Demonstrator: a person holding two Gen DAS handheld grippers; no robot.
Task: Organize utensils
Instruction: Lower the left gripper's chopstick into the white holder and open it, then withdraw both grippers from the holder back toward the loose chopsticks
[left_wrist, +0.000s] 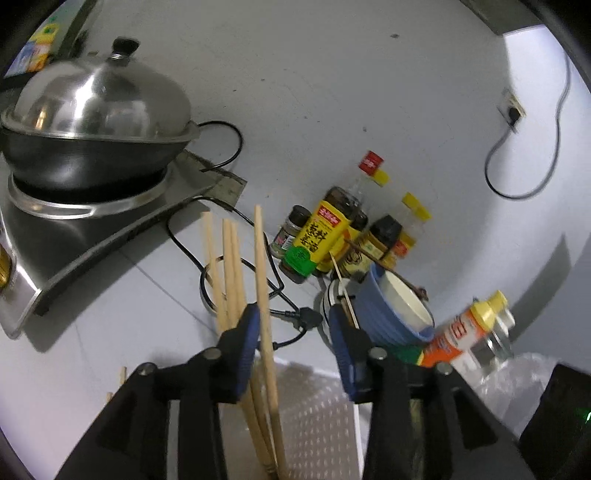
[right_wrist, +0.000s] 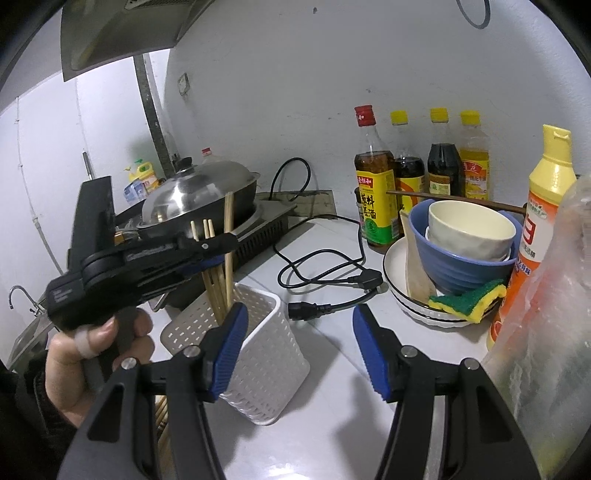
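home kitchen: lidded wok (right_wrist: 201, 199), sauce bottles (right_wrist: 375, 184).

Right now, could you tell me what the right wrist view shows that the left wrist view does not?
Only the right wrist view shows the left gripper from outside with the hand holding it, the green-and-yellow sponge on the white plate, and a faucet.

Only the left wrist view shows the wall outlet with its grey cord.

Both show the wooden chopsticks standing in the white perforated holder, the lidded wok, the blue bowl, the sauce bottles and the black power cord.
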